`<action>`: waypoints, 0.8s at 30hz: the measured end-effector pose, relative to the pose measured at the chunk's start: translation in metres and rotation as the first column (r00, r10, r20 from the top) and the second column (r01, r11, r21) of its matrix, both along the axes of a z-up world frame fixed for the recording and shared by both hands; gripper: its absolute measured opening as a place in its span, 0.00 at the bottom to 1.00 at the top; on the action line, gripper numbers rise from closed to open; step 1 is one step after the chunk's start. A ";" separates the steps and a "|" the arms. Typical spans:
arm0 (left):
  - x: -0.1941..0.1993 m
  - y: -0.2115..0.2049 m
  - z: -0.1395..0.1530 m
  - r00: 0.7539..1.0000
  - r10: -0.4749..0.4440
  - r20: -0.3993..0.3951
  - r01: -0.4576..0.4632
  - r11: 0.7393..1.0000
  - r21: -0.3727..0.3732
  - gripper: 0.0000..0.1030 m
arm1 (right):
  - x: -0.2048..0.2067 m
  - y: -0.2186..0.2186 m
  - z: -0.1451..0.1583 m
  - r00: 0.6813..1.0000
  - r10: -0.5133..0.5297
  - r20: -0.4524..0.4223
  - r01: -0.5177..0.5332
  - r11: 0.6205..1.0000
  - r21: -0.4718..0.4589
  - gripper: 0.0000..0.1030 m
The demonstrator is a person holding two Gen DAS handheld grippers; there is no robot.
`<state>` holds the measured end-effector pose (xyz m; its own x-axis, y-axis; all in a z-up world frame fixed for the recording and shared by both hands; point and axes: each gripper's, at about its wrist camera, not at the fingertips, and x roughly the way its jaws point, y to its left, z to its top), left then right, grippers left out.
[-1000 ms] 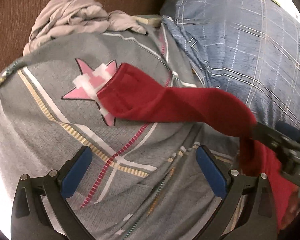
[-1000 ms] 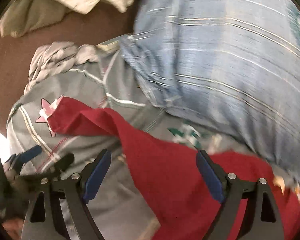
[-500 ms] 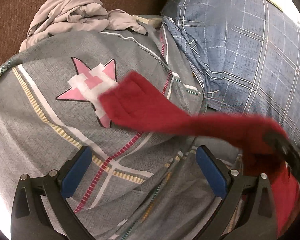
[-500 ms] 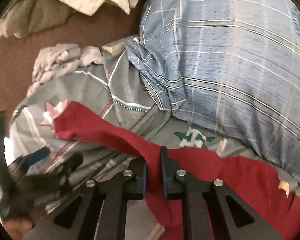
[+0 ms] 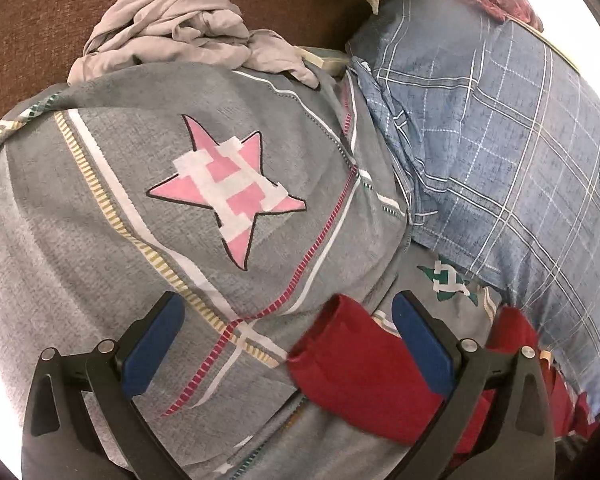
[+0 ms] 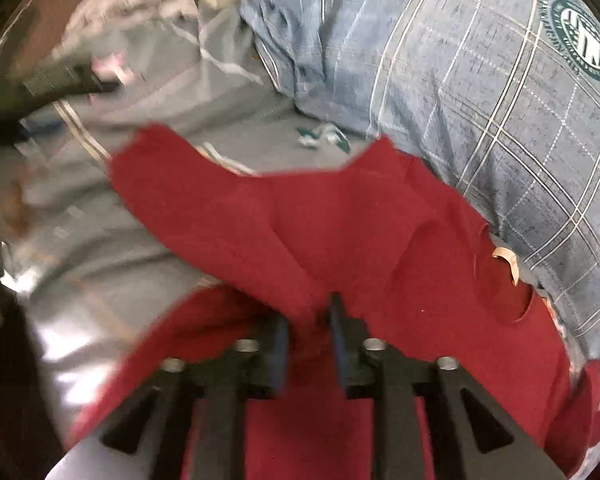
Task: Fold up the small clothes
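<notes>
One red garment (image 6: 340,232) lies across your grey star-print bedspread (image 5: 100,220), beside the blue plaid pillow (image 5: 500,140). Your right gripper (image 6: 309,336) is opening, red fabric between its jaws. Your left gripper (image 5: 288,344) hangs spread wide.

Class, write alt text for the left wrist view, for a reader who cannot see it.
The left gripper hangs open over a grey bedsheet printed with a pink star, and the folded end of a red garment lies between its blue pads. A blue checked pillow lies to the right, and crumpled beige clothing behind.
</notes>
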<state>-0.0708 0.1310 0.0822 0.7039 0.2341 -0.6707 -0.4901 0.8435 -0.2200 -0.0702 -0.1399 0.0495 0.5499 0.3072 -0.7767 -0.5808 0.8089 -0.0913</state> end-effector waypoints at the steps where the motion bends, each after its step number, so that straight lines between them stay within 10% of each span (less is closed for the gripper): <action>1: -0.001 0.000 0.000 1.000 0.001 0.002 -0.001 1.000 -0.002 1.00 | -0.004 0.000 0.009 1.000 0.013 -0.001 -0.013 0.998 0.057 0.61; 4: -0.004 0.004 0.002 1.000 0.013 0.017 -0.012 1.000 -0.018 1.00 | -0.017 0.018 0.031 0.994 0.106 0.013 -0.106 0.974 0.200 0.67; 10: -0.013 0.015 0.009 0.997 0.043 0.057 -0.041 0.999 -0.036 1.00 | -0.009 0.109 -0.002 0.971 0.238 0.011 -0.237 0.961 0.142 0.45; 19: -0.010 0.020 0.009 0.997 0.043 0.060 -0.041 0.998 -0.042 1.00 | 0.007 0.151 -0.047 0.953 0.291 -0.081 -0.274 0.947 0.168 0.44; 24: -0.012 0.021 0.009 0.997 0.045 0.064 -0.041 0.998 -0.049 1.00 | 0.022 0.142 -0.048 0.964 0.233 -0.128 -0.201 0.954 0.224 0.06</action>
<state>-0.0826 0.1516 0.0916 0.7365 0.2338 -0.6347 -0.5089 0.8096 -0.2924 -0.0479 0.0024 0.0016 0.3333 0.5686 -0.7521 -0.7384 0.6535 0.1668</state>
